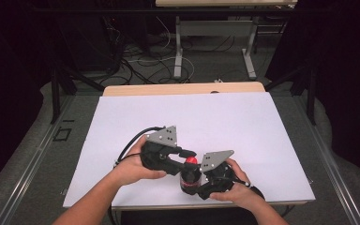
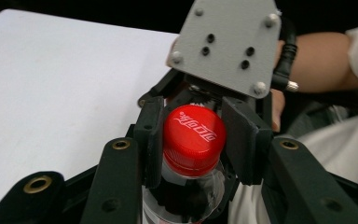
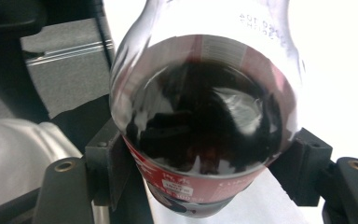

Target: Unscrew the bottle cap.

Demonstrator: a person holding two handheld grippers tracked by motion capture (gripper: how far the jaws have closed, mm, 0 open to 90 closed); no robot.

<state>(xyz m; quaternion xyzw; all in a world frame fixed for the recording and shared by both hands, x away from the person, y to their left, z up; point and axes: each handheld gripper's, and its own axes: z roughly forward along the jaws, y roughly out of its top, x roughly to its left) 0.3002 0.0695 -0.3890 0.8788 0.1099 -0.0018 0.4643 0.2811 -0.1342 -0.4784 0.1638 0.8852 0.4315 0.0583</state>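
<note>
Holding entry, one item in work: a small cola bottle (image 1: 190,177) with a red cap (image 1: 191,161), standing upright on the white table (image 1: 215,126) near its front edge, between the person's two hands.

Landmark: the bottle. All places below are given from it.

- Right gripper (image 1: 205,183): just to the right of the bottle's body, jaws pressed on the labelled lower half from both sides. The right gripper view looks up the dark-filled body (image 3: 200,126) with a black pad (image 3: 107,161) against each flank. Pinching the bottle, steadying it.
- Left gripper (image 1: 187,158): to the left of the bottle and higher, reaching across level to its top. In the left gripper view the red cap (image 2: 193,140) sits between the two pads (image 2: 151,140), each pad flush against the cap's ribbed side. Pinching the cap.
- Long axis of the bottle: vertical, cap uppermost; the left gripper meets that axis from the side, roughly square to it.
- Nearer hand to the cap: the left; the right hand (image 1: 236,187) keeps to the body below.

Judgement: the work looks like unscrewing the cap. A twist would have to turn about the upright axis, with the lower grip resisting. Seal state of the cap cannot be told.
</note>
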